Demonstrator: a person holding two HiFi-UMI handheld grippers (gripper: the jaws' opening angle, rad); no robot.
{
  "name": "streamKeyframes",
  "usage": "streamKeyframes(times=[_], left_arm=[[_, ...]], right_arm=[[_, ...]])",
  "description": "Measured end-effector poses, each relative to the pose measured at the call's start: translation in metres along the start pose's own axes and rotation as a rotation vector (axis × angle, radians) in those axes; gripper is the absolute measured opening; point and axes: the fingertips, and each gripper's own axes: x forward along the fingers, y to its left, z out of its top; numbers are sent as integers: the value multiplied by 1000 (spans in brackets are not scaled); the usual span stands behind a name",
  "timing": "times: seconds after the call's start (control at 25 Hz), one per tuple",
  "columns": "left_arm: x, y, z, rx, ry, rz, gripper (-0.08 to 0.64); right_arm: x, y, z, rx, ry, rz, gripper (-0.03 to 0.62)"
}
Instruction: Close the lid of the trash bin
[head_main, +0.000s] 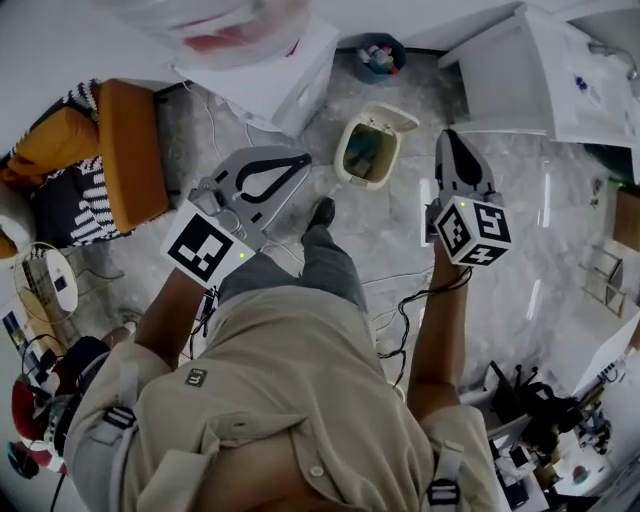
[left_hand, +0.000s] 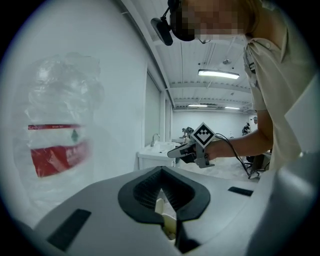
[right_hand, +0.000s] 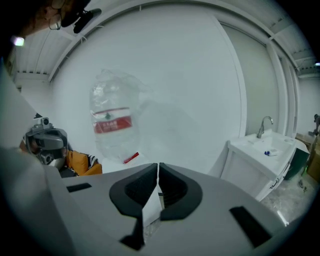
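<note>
While the bin (head_main: 352, 172) stands on the marble floor (head_main: 400, 250) with its lid (head_main: 398, 118) tipped back and open, a person holds both tongs out over it. The left tongs (head_main: 303, 160) are closed, tips together, with nothing gripped; their own view shows the black pads meeting at a point. The right tongs (head_main: 450, 136) are likewise closed and empty.

Seen from the head camera, the bin sits between the two pairs of tips, just beside the left tongs and a little farther from the right. Its lid is on the far side, away from the person. Neither pair touches bin or lid. A shoe (head_main: 322, 212) is planted just short of the bin, below the left tips.

Beyond the left tongs, a white counter (head_main: 305, 75) carries a clear water bottle (right_hand: 112, 122) with a red label. Beyond the right tongs stands a sink counter (right_hand: 250, 155) with a tap. An orange chair (head_main: 130, 150) sits well off to the outer side of the left tongs.
</note>
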Motion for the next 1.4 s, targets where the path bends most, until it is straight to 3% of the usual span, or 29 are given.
streamKeyframes(times=[0.68,1.24,1.4], left_arm=[[39,9,-81,-67,242,24,14],[51,2,-144,-149,315,27,14],[50,4,-160,-170,330,30,14]], right_arm=[[121,-77,-136,-13,221,79,28],[201,-112,-252,-61,428,144,32],[218,-120,-277,-83,470,156,78]])
